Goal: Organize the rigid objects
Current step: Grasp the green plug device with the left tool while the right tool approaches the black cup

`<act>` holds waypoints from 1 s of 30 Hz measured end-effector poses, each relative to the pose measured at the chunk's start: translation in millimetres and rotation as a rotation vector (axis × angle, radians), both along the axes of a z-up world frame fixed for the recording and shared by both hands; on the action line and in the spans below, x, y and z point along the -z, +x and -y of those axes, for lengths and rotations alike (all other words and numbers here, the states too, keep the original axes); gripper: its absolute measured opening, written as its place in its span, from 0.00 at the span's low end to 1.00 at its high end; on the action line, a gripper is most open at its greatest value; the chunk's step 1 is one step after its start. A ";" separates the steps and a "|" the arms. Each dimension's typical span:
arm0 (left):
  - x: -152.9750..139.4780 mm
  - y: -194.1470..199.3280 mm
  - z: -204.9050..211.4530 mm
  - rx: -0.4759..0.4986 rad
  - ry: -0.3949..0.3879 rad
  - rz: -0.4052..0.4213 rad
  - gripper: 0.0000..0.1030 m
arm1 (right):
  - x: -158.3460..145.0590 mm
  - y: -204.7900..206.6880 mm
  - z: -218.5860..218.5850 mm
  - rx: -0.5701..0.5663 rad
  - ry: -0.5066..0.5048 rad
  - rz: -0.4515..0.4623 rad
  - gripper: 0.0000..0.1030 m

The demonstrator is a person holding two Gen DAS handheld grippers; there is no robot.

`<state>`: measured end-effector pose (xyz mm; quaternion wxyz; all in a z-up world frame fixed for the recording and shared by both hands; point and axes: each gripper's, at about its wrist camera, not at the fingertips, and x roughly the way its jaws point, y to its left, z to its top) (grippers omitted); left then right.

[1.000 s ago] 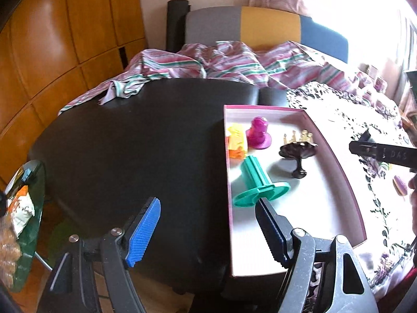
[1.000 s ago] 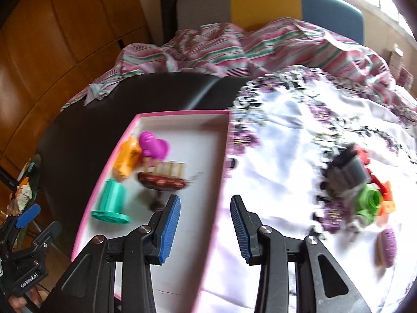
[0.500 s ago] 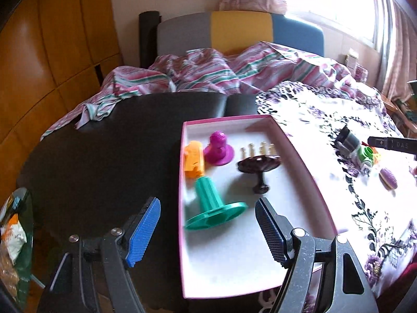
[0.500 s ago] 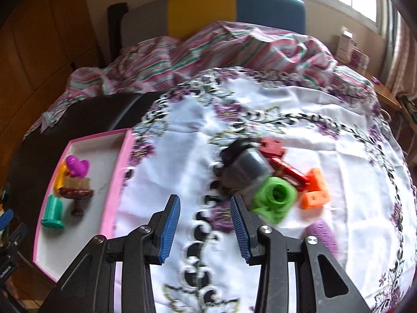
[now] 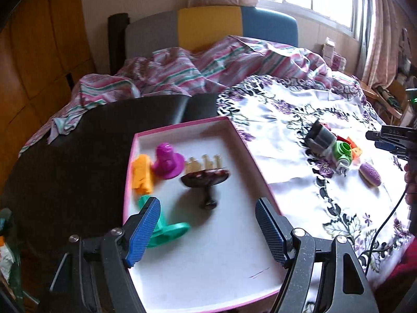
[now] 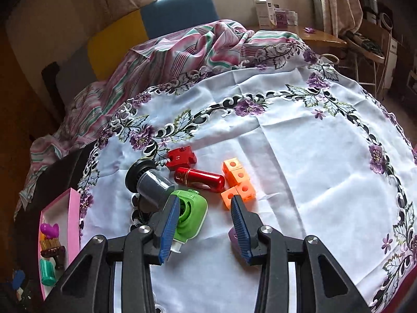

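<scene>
Right jaws parted, empty, green piece (image 6: 189, 212) beside left pad, left jaws wide above pink tray (image 5: 198, 126)

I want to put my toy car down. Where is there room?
The near half of the pink tray is bare, below the green stand. The white cloth right of the orange cubes is bare too. Crowded around the red capsule.
</scene>
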<state>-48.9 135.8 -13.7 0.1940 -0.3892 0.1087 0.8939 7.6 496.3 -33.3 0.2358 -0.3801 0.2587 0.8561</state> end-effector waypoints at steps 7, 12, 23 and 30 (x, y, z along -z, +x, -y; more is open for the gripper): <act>2.5 -13.3 -48.4 0.099 0.040 0.062 0.74 | 1.2 13.2 -18.3 0.096 -0.039 -0.019 0.40; 10.0 -17.4 -95.3 0.197 0.064 0.122 0.73 | 4.0 21.9 -31.4 0.153 -0.081 -0.032 0.40; 41.4 -23.6 -212.1 0.400 0.100 0.243 0.67 | 7.2 25.7 -40.6 0.171 -0.158 -0.055 0.40; 56.5 -32.3 -264.2 0.453 0.070 0.255 0.72 | 9.5 25.4 -44.4 0.169 -0.201 -0.069 0.41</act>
